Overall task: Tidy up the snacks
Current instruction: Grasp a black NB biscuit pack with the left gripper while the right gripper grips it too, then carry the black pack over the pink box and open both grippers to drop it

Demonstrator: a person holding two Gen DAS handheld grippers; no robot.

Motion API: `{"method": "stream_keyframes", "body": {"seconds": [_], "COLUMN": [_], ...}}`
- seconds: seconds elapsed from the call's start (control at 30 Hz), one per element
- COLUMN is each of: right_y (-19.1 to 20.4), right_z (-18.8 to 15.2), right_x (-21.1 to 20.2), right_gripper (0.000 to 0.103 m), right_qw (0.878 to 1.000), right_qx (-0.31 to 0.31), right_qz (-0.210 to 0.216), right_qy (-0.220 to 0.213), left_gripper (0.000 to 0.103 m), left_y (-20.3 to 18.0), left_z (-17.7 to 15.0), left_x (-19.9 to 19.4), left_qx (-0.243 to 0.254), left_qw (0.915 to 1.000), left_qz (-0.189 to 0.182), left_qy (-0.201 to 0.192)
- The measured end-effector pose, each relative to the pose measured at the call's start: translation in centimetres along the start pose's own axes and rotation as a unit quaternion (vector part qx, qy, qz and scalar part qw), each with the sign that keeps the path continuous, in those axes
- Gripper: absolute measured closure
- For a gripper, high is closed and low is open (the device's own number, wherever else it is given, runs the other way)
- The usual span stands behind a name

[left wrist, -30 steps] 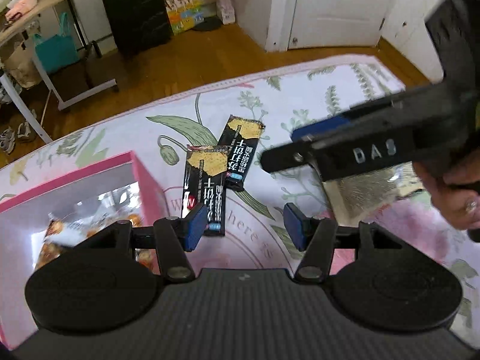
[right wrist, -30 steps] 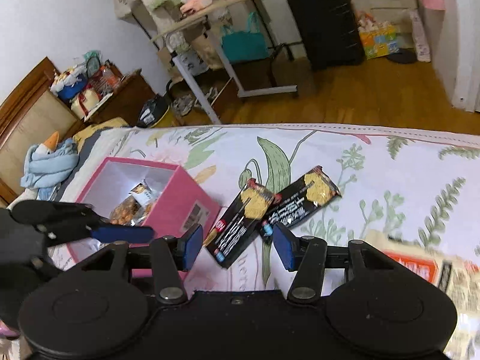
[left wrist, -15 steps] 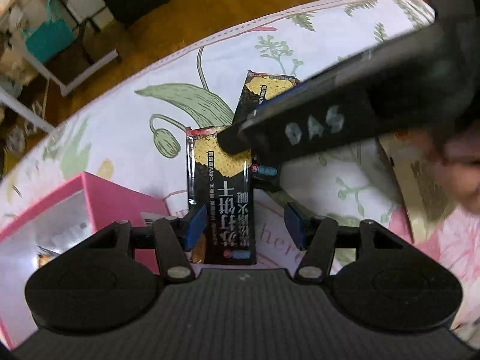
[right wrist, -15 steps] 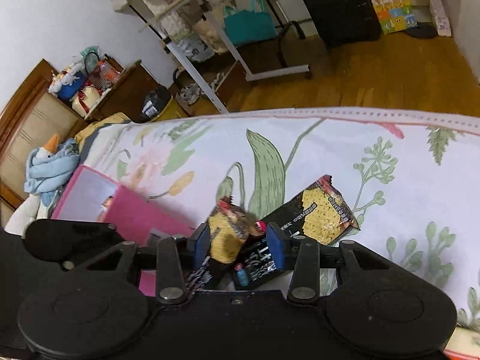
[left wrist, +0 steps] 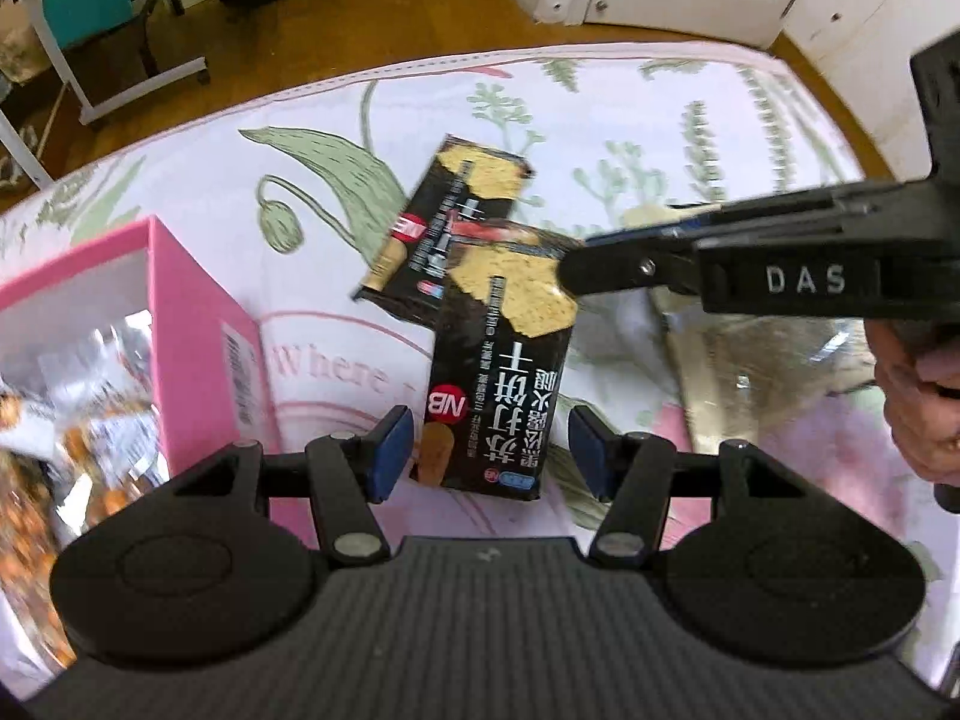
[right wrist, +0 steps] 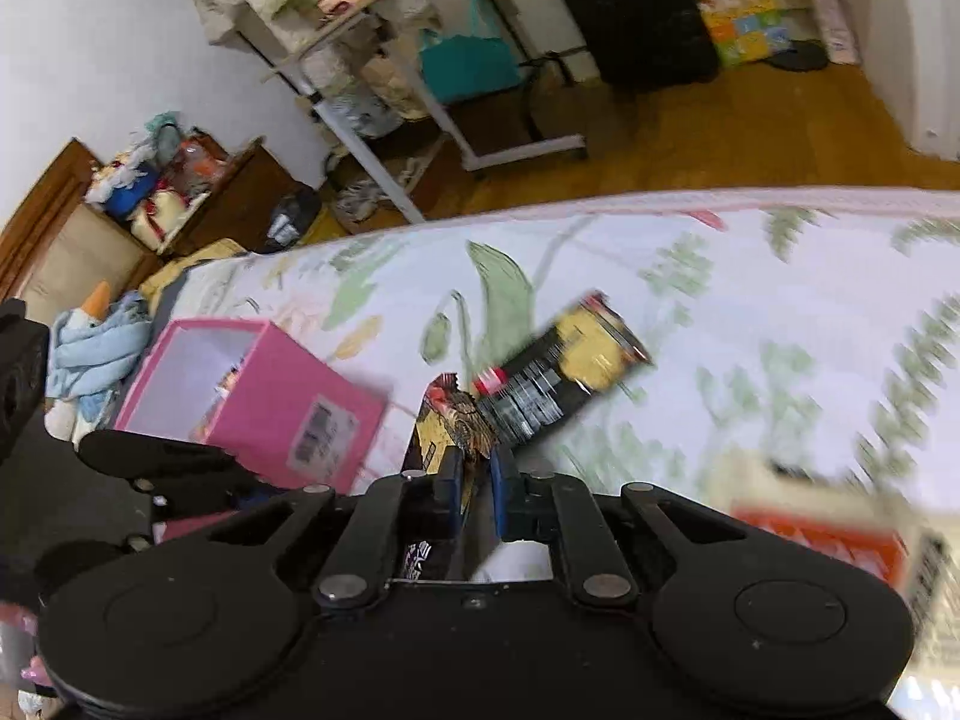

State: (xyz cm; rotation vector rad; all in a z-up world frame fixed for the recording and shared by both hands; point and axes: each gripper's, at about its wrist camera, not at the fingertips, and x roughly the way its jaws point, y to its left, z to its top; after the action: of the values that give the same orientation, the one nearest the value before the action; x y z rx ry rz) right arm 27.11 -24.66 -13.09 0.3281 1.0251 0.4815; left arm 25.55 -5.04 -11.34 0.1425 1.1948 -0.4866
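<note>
- Right gripper: jaws drawn close together and clamped on the upper end of a black cracker packet; in the left wrist view its black fingers, marked "DAS", reach in from the right and meet the packet's yellow-printed top.
- Held cracker packet: it hangs with its lower end down, between the blue pads of the left gripper but not touching either one. Whether its lower end rests on the cover or hangs just clear of it cannot be told. In the right wrist view only its crumpled top edge shows, rising above the closed fingertips.
- Left gripper: jaws spread wide, holding nothing, pointing across the bed with the hanging packet in the gap.
- Second cracker packet: of the same black and yellow design, it lies flat on the bedspread just behind the held one, its near end overlapped by the held packet in the left wrist view.
- Pink box: open-topped, standing on the bedspread to the left of both packets, near the left gripper; wrapped snacks show inside it, blurred.
- Red and cream package: lies on the bedspread to the right of the right gripper, blurred.
- Background: wooden floor, a black suitcase and a teal bag beyond the bed.
</note>
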Motion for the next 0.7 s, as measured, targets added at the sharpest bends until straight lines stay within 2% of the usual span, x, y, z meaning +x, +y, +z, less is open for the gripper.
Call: {"method": "stream_keyframes", "body": {"seconds": [0.07, 0.17, 0.37, 0.43, 0.53, 0.63, 0.7], "right_y": [-0.5, -1.7, -3.5, -3.4, -3.1, -2.2, -1.4], "right_z": [-0.6, -1.0, -1.7, -2.0, -2.4, -2.8, -3.1], "right_x": [-0.3, -0.2, 0.9, 1.0, 1.4, 1.6, 1.7], "right_gripper": [0.09, 0.089, 0.082, 0.081, 0.068, 0.06, 0.059], "right_qw": [1.0, 0.999, 0.996, 0.996, 0.994, 0.992, 0.99], "right_qx": [0.001, 0.024, 0.075, 0.087, 0.099, 0.114, 0.127], "right_qz": [-0.022, -0.04, -0.024, -0.021, -0.018, -0.017, -0.004], "right_qy": [0.013, 0.021, 0.03, 0.029, 0.039, 0.052, 0.067], "left_gripper": [0.047, 0.046, 0.045, 0.043, 0.041, 0.039, 0.027], "left_y": [-0.7, -2.0, -2.1, -2.0, -2.0, -2.2, -2.1], "left_z": [-0.5, -0.9, -0.9, -1.2, -1.4, -1.7, -1.9], "left_x": [0.2, 1.5, 4.4, 4.8, 5.0, 5.0, 5.1], "left_qx": [0.01, 0.039, 0.046, 0.048, 0.052, 0.053, 0.055], "left_qw": [0.9999, 0.9992, 0.998, 0.998, 0.9979, 0.9979, 0.9977], "left_qz": [-0.006, 0.007, 0.019, 0.02, 0.023, 0.027, 0.036], "left_qy": [-0.002, 0.004, 0.038, 0.036, 0.031, 0.026, 0.019]}}
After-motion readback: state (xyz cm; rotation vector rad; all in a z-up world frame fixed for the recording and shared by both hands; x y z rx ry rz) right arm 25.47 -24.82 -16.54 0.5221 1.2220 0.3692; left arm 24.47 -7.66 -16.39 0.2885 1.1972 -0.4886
